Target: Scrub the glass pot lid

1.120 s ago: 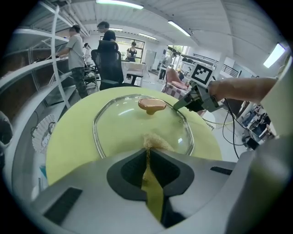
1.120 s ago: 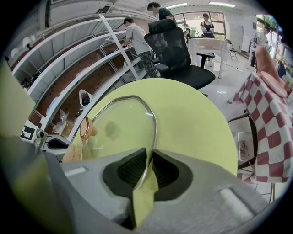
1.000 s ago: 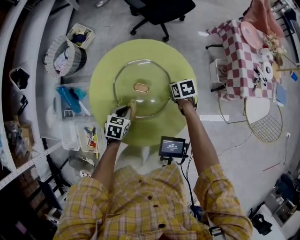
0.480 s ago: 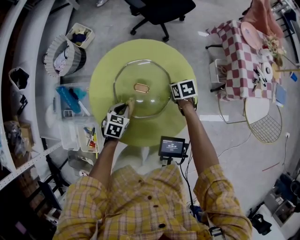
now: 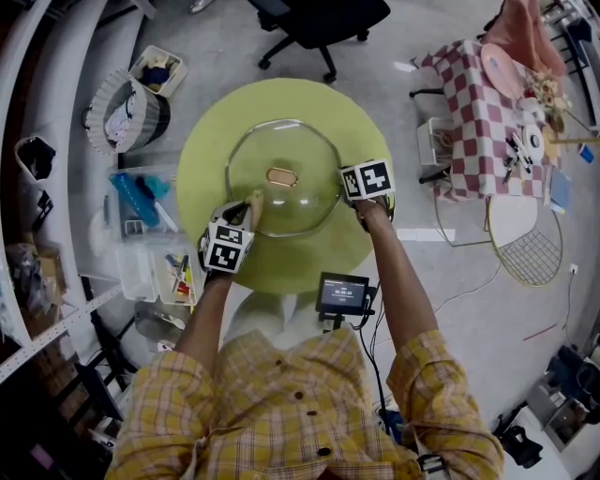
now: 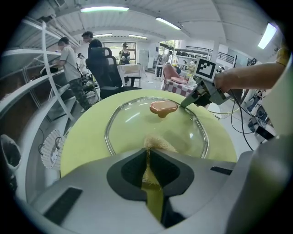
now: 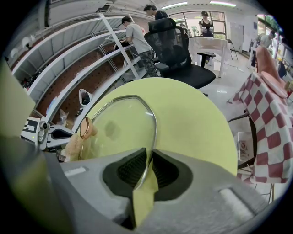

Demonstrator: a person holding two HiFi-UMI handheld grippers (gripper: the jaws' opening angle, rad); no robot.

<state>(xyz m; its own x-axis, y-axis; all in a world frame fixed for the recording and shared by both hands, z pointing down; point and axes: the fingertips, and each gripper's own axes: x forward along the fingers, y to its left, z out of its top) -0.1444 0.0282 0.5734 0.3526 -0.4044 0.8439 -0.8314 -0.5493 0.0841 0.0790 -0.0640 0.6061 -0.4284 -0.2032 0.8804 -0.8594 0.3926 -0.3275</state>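
Observation:
A glass pot lid [image 5: 298, 202] with a metal rim and a copper-coloured handle [image 5: 282, 175] lies flat in the middle of a round yellow-green table [image 5: 281, 103]. My left gripper [image 5: 247, 210] is at the lid's near-left side, shut on a tan scrub pad [image 5: 255, 201] that rests on the glass. In the left gripper view the scrub pad [image 6: 158, 143] sticks out of the closed jaws onto the lid [image 6: 137, 123]. My right gripper [image 5: 348, 195] is shut on the lid's right rim; the right gripper view shows that rim [image 7: 153, 132] running into the closed jaws.
A small monitor [image 5: 344, 292] stands at the table's near edge. Plastic bins [image 5: 141, 202] and a round basket [image 5: 129, 111] sit on the floor to the left. An office chair [image 5: 319, 19] is beyond the table, a checked table [image 5: 483, 112] to the right. People stand by shelves [image 6: 68, 59].
My left gripper has slid the scrub pad a little to the left along the lid's near-left side. The right gripper and the lid have stayed where they were.

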